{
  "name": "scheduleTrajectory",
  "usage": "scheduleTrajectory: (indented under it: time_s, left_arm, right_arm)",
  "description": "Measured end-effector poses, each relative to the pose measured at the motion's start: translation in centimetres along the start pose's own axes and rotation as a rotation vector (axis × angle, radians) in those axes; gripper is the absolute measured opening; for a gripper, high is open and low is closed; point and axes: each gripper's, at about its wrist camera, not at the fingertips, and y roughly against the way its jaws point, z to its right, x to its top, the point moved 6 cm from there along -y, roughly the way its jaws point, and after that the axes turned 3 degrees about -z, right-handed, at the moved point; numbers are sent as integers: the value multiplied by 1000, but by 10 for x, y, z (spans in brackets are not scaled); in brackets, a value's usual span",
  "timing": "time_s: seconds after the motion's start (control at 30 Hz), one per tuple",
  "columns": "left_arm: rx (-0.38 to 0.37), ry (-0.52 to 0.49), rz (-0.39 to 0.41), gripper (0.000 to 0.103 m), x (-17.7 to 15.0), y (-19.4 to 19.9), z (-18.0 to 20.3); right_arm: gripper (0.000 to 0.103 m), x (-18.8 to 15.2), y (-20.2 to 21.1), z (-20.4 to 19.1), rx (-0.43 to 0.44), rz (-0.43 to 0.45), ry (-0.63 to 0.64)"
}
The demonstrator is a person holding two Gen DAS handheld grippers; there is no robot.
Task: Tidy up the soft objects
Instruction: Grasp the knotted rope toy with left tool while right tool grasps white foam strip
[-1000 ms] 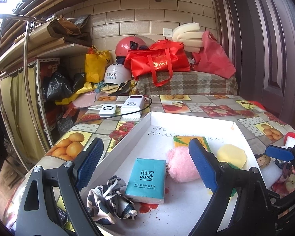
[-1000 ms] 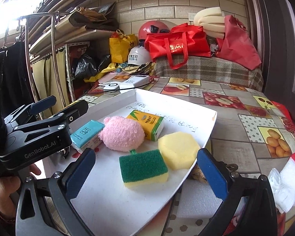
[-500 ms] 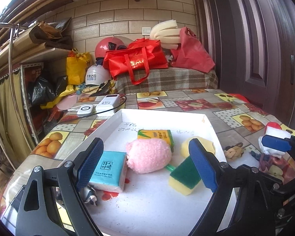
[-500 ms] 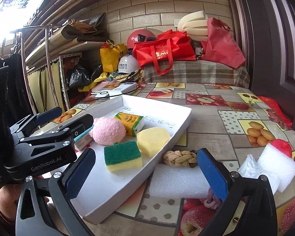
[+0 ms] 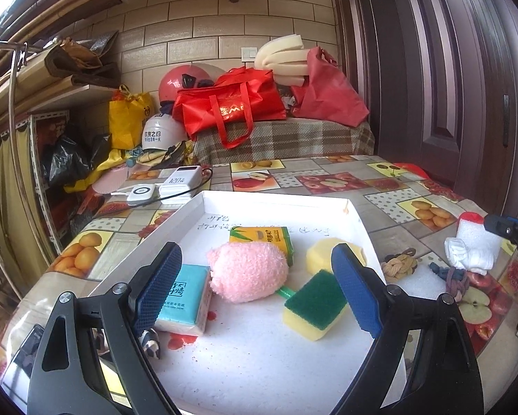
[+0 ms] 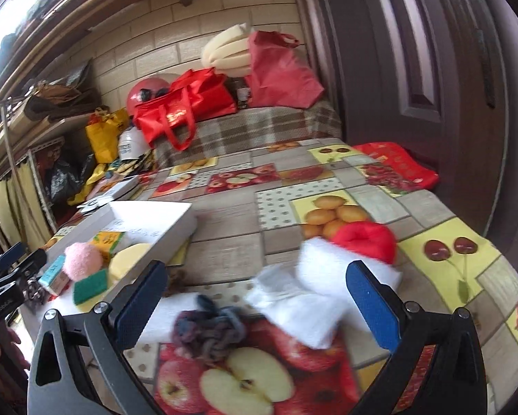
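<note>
A white tray on the fruit-print table holds a pink fluffy ball, a teal tissue pack, a green-and-yellow sponge, a yellow sponge and a yellow-green pack. My left gripper is open and empty, low over the tray. My right gripper is open and empty above loose items right of the tray: a grey-blue knotted rope, white cloth, white foam and a red soft piece.
A beige rope knot and a white foam sheet lie beside the tray's right wall. Power banks sit behind the tray. Red bags and helmets pile on a plaid bench at the back. A dark door stands on the right.
My right gripper has swung right, away from the tray, to over the loose rope and cloths. My left gripper's view has shifted right, centring on the tray's contents. Both stay open.
</note>
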Motion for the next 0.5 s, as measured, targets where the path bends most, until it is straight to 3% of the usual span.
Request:
scheduleTrajectory:
  time_s: [0.17, 0.27, 0.4, 0.5]
  left_arm:
    - [-55, -40, -7, 89, -1, 2, 16]
    - [-157, -36, -42, 89, -4, 2, 40]
    - [-293, -122, -100, 89, -9, 2, 99]
    - [-334, -249, -142, 89, -14, -3, 146]
  right_arm:
    - [103, 5, 1, 94, -132, -38, -138]
    - [103, 5, 5, 133, -155, -55, -200]
    - [103, 5, 12, 131, -67, -48, -209]
    - [103, 6, 5, 108, -29, -82, -113]
